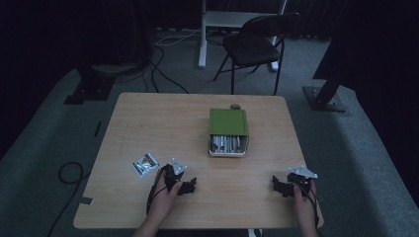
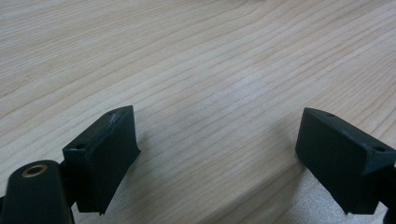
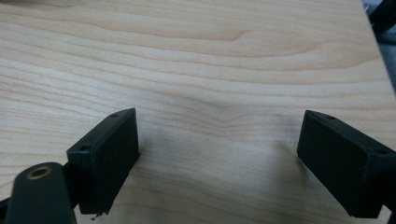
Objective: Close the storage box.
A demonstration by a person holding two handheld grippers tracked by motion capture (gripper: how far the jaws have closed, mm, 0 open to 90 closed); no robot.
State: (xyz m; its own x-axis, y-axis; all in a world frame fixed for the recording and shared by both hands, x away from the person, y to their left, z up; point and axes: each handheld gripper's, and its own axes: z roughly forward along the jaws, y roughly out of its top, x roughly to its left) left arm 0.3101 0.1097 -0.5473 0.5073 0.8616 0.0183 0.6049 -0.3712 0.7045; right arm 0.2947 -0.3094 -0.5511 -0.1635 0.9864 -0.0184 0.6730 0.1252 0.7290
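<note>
- Table (image 1: 163, 123): light wood, pale grain, square with rounded corners.
- Chair (image 1: 254, 44): black, folding, on the floor beyond the table's far edge, toward its right half, turned at an angle.
- White stand (image 1: 202, 44): beyond the table's far edge, just left of the chair, its foot on the floor.
- Cables (image 1: 163, 74): dark and white, trailing over the floor beyond the table's far left corner.
- Cable loop (image 1: 69, 173): on the floor left of the table's near half.
- Two black bases: one (image 1: 91, 89) beyond the table's far left corner, one (image 1: 326, 98) beyond its far right corner.
- Small dark round thing (image 1: 236, 105): at the table's far edge; too small to tell what it is.
- Carpet (image 1: 346, 148): grey, all round the table.
</note>
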